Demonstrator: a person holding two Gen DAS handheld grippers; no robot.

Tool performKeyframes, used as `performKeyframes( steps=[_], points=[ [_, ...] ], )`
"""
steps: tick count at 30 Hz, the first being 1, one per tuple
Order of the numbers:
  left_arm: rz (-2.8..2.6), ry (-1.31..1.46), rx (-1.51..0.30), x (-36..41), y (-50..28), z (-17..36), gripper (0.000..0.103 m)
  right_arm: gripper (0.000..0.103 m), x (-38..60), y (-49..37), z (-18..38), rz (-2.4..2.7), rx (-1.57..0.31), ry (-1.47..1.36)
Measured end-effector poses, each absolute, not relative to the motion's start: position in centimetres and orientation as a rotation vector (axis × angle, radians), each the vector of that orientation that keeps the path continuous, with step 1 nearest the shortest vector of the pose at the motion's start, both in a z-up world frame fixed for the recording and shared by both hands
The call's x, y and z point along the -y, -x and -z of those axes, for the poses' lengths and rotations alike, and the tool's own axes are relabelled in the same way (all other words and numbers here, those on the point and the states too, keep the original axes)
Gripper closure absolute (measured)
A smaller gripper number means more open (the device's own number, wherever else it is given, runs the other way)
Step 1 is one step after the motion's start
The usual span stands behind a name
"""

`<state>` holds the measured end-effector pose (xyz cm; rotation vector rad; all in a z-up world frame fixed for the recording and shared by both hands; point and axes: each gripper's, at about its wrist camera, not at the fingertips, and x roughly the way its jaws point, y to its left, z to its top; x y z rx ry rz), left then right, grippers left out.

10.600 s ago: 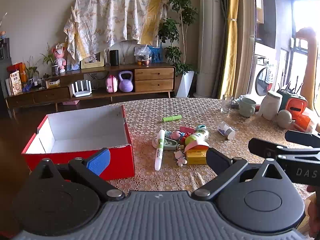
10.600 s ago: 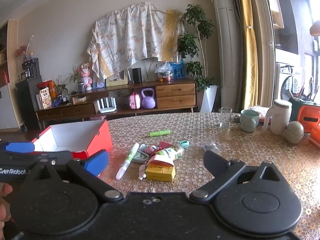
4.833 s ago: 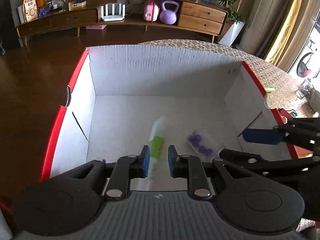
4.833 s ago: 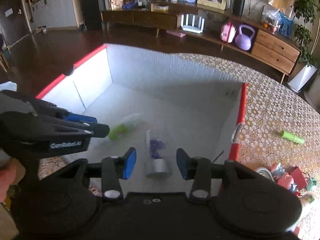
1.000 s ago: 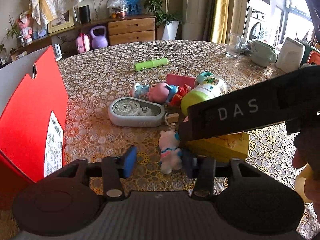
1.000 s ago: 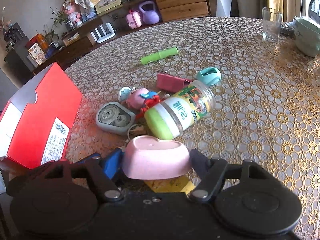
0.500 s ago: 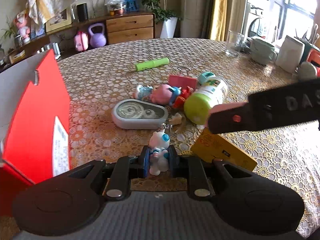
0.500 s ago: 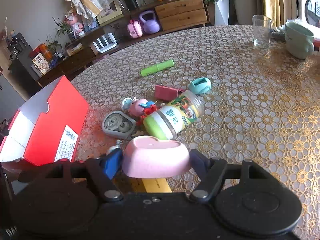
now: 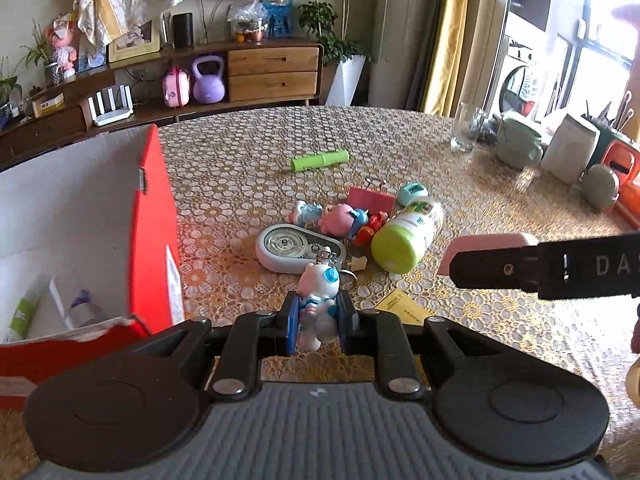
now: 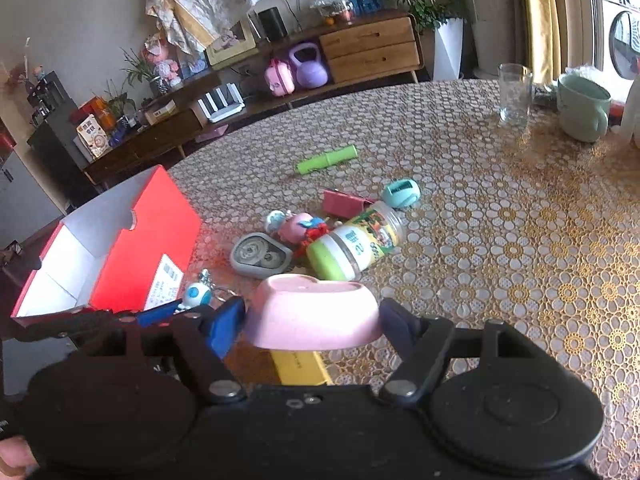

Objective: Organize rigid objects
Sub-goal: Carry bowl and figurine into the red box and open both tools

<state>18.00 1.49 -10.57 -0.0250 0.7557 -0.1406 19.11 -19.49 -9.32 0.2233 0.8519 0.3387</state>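
Note:
My left gripper (image 9: 318,322) is shut on a small white-and-blue keychain figure (image 9: 318,286), held above the table beside the red box (image 9: 154,240). My right gripper (image 10: 312,322) is shut on a pink heart-shaped box (image 10: 314,308), lifted over a yellow box (image 10: 300,366). In the left wrist view the pink box (image 9: 486,242) and right gripper finger show at right. The red box holds a marker (image 9: 22,314) and a small bottle (image 9: 82,308). On the table lie a grey tape dispenser (image 9: 298,248), a green-capped bottle (image 9: 404,236), a pink toy (image 9: 336,216) and a green tube (image 9: 320,160).
A red clip (image 9: 370,200) and a teal sharpener (image 9: 412,192) lie behind the bottle. A glass (image 9: 466,132), a green mug (image 9: 518,148), a white jug (image 9: 568,154) and orange items stand at the far right. A sideboard (image 9: 272,72) is beyond the table.
Both grippers have lifted and drawn back with their objects. The keychain figure is off the table, and the view has swung left so the box's inside shows.

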Motion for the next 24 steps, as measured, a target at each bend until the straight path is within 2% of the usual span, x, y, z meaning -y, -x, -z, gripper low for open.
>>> performKeyframes(
  steps=[24],
  points=[
    [0.092, 0.082, -0.728, -9.8, -13.3, 3.5, 0.084, 0.030, 10.0, -15.5, 2.8, -0.499, -0.754, -0.025]
  ],
)
